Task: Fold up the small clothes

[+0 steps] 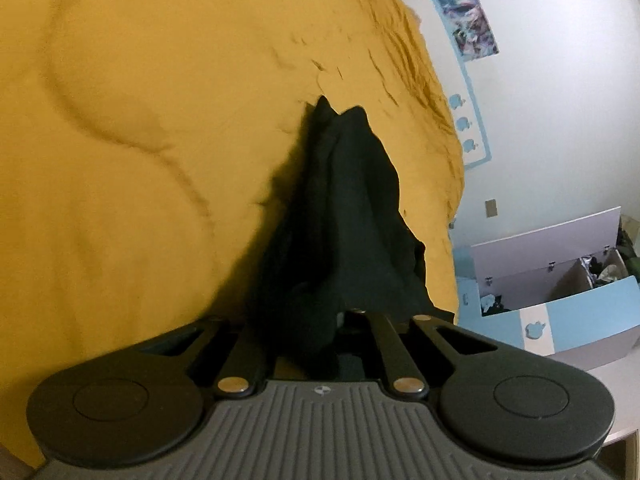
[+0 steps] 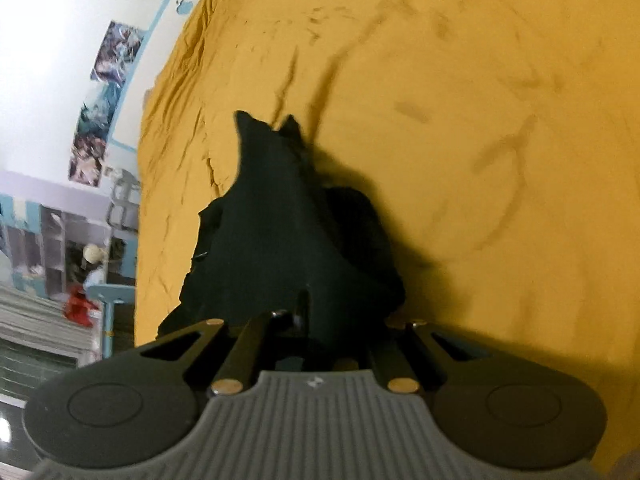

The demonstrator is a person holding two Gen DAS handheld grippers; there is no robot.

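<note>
Two claws, left claw [image 1: 320,320] and right claw [image 2: 308,316], each pinch the black garment [image 1: 344,200] above the yellow blanket [image 1: 140,120].

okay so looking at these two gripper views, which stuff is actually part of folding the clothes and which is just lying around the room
Part of the job:
- black garment, bunched and draped forward
- left gripper, shut on the black garment
- right gripper, shut on the black garment
- yellow bedspread underneath, the work surface

Just lying about:
- posters on the wall
- open blue-and-white storage box
- shelves with clutter
</note>
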